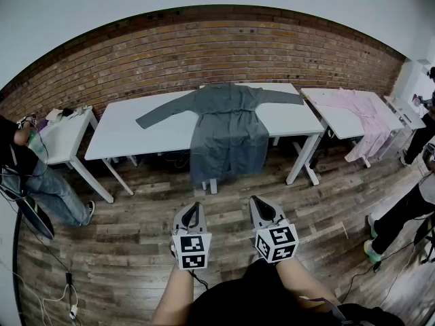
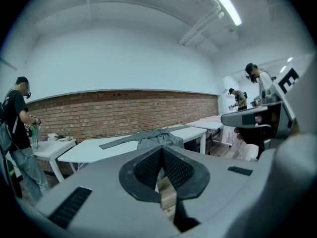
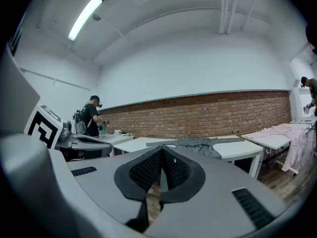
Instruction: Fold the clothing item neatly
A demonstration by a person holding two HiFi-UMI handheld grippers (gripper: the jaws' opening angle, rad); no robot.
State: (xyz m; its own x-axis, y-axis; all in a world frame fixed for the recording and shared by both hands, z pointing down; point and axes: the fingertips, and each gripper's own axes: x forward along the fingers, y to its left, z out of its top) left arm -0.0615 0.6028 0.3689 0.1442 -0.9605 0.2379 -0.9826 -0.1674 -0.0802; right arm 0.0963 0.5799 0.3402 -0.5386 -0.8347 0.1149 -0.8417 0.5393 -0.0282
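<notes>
1. On the middle bench [image 1: 136,138], at the far side of the room, lies the grey garment [image 1: 228,124]. It is spread flat, with one sleeve out to the left and one to the right. Its lower part hangs over the near edge of the bench toward the wooden floor [image 1: 136,250].
2. Left tool [image 1: 193,209]: jaws pressed together, nothing between them. It is held over the floor, well apart from the garment.
3. Right tool [image 1: 258,202]: jaws pressed together, nothing between them. It is just beside the left tool and equally clear of the garment.
4. Right bench [image 1: 333,124]: carries a pink garment [image 1: 360,107], which drapes over its right end.
5. Left bench [image 1: 61,141]: smaller, with small items at its far end, too small to identify. A person [image 1: 34,182] stands beside it.
6. Brick wall [image 1: 224,46]: runs behind all three benches.
</notes>
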